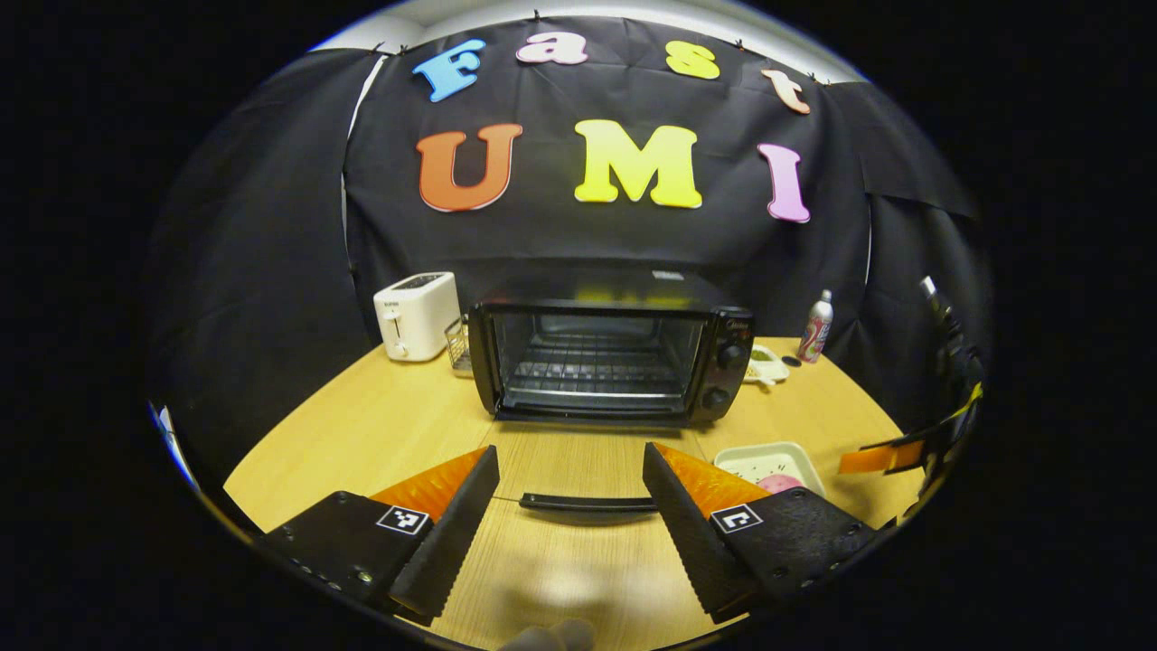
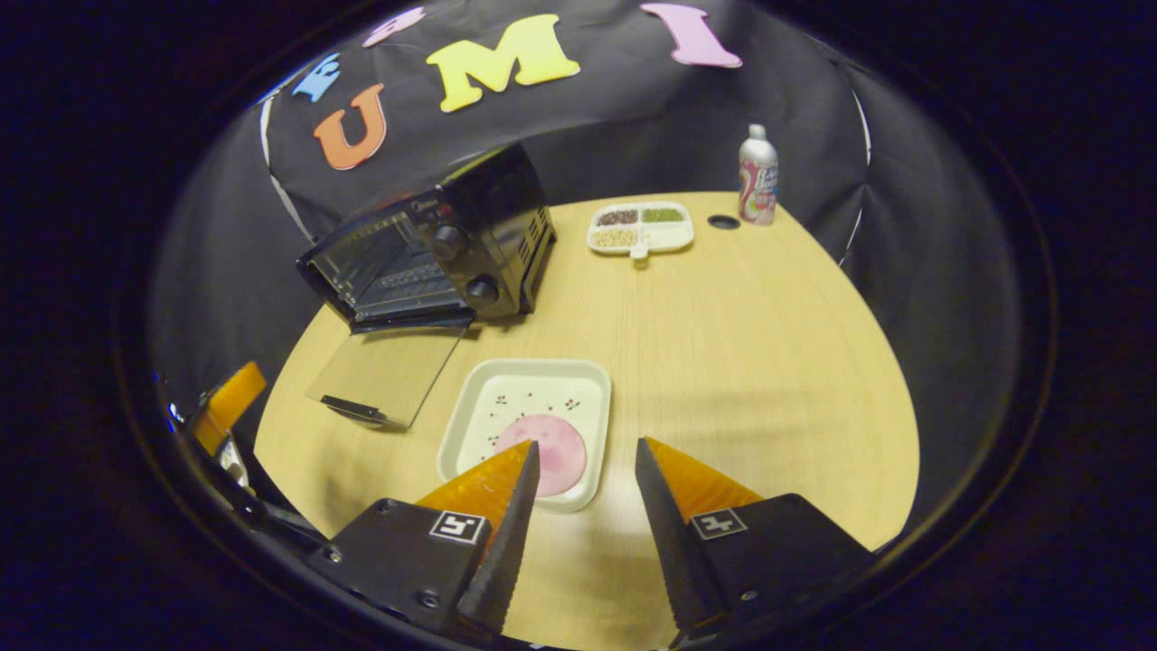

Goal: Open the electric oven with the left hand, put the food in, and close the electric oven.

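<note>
My left gripper (image 1: 569, 479) sits low over the bench (image 1: 380, 425), aimed straight at the electric oven (image 1: 610, 357). Jaws spread wide, nothing between them. The handle (image 1: 587, 503) of the dropped oven door lies across the gap just past the fingertips; I can't tell if either finger touches it. Glass door lies flat on the bench, oven cavity open, wire rack visible inside.

My right gripper (image 2: 583, 461) hovers tilted down over the white tray (image 2: 529, 420), jaws released and wide, gripping nothing. The pink round food (image 2: 553, 459) lies in the near end of the tray, just ahead of the left fingertip, partly covered by it.

Left gripper view adds: white toaster (image 1: 416, 315) left of the oven at the bench's back edge, a small wire basket (image 1: 457, 345) between them, and the other gripper's fingers (image 1: 881, 457) at the far right edge.

Right gripper view adds: oven seen from its knob side, door (image 2: 393, 372) down, tray just right of the door; a divided dish (image 2: 640, 228) of grains behind, a spray can (image 2: 757, 175) and a dark round lid (image 2: 724, 221) near the back wall. Other gripper (image 2: 226, 398) at the left edge.
</note>
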{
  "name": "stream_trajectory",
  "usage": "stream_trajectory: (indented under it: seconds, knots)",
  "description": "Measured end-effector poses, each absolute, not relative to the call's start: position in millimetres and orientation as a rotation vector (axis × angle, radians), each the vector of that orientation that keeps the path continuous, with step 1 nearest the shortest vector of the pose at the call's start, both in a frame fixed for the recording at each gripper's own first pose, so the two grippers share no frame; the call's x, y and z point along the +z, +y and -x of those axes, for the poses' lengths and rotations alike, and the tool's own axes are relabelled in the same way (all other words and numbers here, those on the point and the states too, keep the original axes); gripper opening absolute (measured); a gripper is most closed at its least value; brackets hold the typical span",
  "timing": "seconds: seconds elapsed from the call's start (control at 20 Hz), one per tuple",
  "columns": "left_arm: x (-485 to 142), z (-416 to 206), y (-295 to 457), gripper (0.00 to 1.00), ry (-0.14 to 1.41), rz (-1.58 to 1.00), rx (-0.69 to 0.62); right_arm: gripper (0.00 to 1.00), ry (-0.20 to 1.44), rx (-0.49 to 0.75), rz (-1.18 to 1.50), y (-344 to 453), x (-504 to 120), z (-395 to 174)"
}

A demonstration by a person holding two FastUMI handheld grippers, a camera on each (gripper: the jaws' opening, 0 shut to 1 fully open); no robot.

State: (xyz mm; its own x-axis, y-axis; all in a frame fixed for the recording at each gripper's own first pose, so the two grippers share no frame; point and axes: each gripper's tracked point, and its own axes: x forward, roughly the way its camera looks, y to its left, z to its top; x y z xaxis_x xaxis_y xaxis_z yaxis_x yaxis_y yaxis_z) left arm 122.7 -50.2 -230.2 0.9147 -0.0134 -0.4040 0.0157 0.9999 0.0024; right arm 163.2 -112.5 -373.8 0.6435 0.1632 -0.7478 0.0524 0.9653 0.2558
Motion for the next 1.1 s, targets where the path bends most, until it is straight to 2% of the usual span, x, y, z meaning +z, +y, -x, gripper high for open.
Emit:
stream_trajectory:
  seconds: [0.2, 0.4, 0.5, 0.6, 0.7, 0.75, 0.8, 0.95, 1.0, 1.1]
  knots:
    - [-172.9, -111.1, -56.1, 0.97, 0.341, -0.027, -0.001, 0.56, 0.957, 0.08, -0.318, -115.7, -405.6, -177.6]
    - [-139.0, -98.6, -65.0, 0.97, 0.314, -0.03, 0.021, 0.43, 1.009, 0.091, -0.376, -114.6, -422.2, -191.6]
    - [-128.3, -93.7, -68.0, 0.97, 0.304, -0.042, 0.041, 0.43, 1.038, 0.088, -0.391, -116.8, -427.2, -197.8]
    - [-126.6, -89.3, -72.3, 0.97, 0.311, -0.03, 0.055, 0.24, 1.066, 0.07, -0.396, -120.7, -429.0, -202.4]
    - [-125.3, -86.5, -71.9, 0.97, 0.315, -0.026, 0.069, 0.17, 1.122, 0.034, -0.376, -125.5, -430.9, -201.9]
    - [-124.7, -86.3, -71.3, 0.97, 0.313, -0.026, 0.074, 0.05, 1.154, 0.031, -0.342, -124.4, -429.7, -201.3]
    - [-123.5, -86.0, -72.0, 0.97, 0.315, -0.021, 0.073, 0.07, 1.18, 0.038, -0.295, -126.3, -431.3, -201.1]
    - [-122.1, -88.0, -71.5, 0.97, 0.304, -0.013, 0.073, 0.04, 1.262, 0.04, -0.173, -123.9, -432.2, -202.2]
    - [-122.1, -89.7, -72.0, 0.97, 0.303, -0.01, 0.067, 0.08, 1.282, 0.035, -0.149, -123.9, -432.3, -203.9]
    - [-120.7, -90.9, -71.1, 0.97, 0.292, 0.003, 0.061, 0.07, 1.325, 0.031, -0.126, -123.6, -433.7, -204.5]
